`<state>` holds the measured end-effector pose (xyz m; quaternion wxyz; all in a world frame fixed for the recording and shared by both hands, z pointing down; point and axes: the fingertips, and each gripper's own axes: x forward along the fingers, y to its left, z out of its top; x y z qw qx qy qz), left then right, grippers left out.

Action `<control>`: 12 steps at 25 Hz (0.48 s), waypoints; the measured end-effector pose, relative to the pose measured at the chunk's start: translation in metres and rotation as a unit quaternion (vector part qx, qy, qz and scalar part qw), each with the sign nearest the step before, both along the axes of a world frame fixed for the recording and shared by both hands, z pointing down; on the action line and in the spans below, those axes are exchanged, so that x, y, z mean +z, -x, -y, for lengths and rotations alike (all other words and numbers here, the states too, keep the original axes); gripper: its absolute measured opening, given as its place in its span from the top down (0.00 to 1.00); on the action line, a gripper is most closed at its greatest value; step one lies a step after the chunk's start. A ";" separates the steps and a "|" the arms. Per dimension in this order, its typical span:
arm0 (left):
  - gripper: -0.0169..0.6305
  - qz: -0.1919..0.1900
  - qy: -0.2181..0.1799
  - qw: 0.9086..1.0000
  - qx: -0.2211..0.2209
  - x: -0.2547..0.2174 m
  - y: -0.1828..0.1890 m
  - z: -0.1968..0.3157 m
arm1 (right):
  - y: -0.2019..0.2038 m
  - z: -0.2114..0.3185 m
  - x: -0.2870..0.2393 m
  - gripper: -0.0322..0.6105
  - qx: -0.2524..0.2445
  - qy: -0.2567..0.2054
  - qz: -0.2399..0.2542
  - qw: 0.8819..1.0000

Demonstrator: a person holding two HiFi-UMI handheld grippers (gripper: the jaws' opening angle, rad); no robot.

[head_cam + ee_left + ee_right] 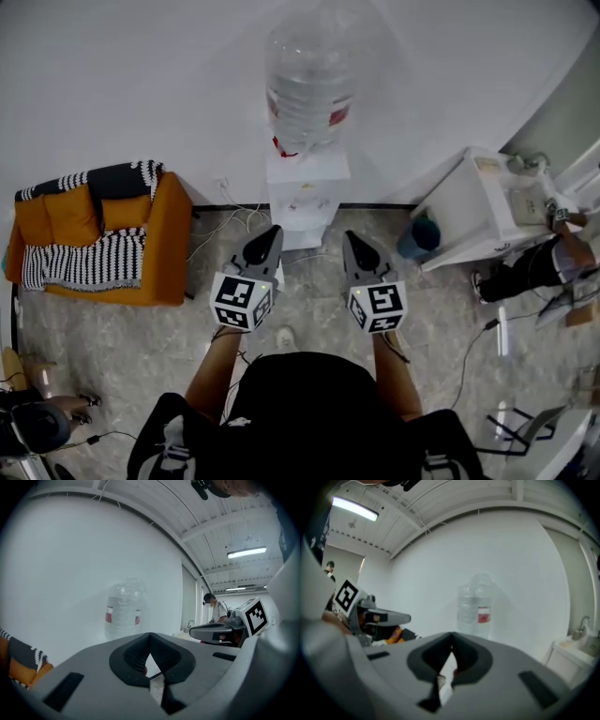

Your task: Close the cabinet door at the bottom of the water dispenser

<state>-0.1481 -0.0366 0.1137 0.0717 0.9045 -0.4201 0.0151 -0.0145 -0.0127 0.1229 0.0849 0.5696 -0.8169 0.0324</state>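
The white water dispenser (307, 192) stands against the wall with a large clear bottle (309, 80) on top. Its bottom cabinet door is hidden in every view: I look down on the dispenser's top, and my own jaws block the lower part. My left gripper (273, 232) and right gripper (352, 237) are side by side, level, pointing at the dispenser's base from a short distance. Both are shut with nothing between the jaws. The left gripper view shows the bottle (123, 613) above the closed tips (150, 637). The right gripper view shows the bottle (476, 606) above its tips (452, 637).
An orange sofa (164, 234) with a striped blanket sits left of the dispenser. Cables (220, 220) lie on the floor by the wall. A blue bucket (419, 234) and a white sink unit (473, 206) stand at the right, with a person (534, 267) beyond.
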 end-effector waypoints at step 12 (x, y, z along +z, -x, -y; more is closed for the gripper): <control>0.96 0.007 0.039 0.999 0.013 0.035 0.002 0.030 | 0.003 0.031 0.025 0.90 0.007 0.028 -0.003 1.000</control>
